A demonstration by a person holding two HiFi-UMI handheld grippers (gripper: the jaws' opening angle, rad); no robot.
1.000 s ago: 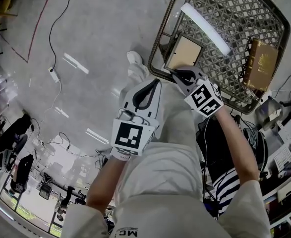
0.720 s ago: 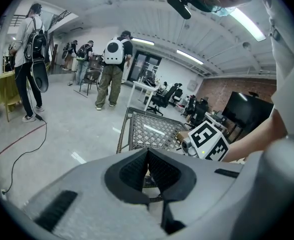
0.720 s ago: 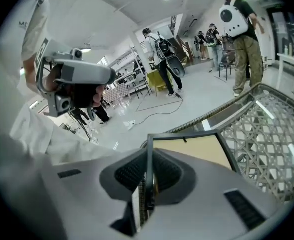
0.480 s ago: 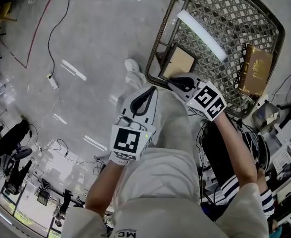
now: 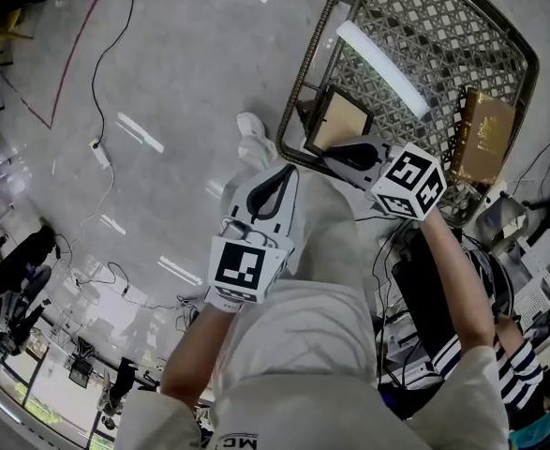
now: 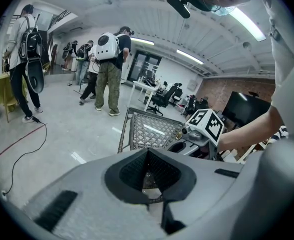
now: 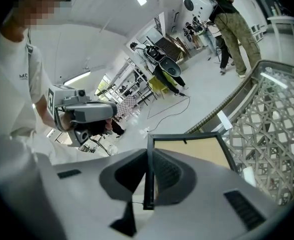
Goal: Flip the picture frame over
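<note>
The picture frame (image 5: 338, 118) has a thin black border and its tan back faces up. It rests tilted at the near left corner of the wire mesh table (image 5: 462, 26). My right gripper (image 5: 318, 154) is shut on the frame's near edge. In the right gripper view the black edge (image 7: 148, 179) runs straight between the jaws, and the tan panel (image 7: 194, 151) spreads beyond them. My left gripper (image 5: 295, 168) hangs shut and empty over the person's leg, left of the frame. In the left gripper view its jaws (image 6: 154, 184) meet with nothing between them.
A brown book-like box (image 5: 485, 129) and a white strip (image 5: 382, 52) lie on the mesh. A cable (image 5: 96, 64) trails over the grey floor at left. Shelves and clutter (image 5: 537, 289) stand at right. Several people (image 6: 106, 69) stand far off.
My right gripper has moved up and to the right with the frame's near edge, and its marker cube has turned. The left gripper has barely moved.
</note>
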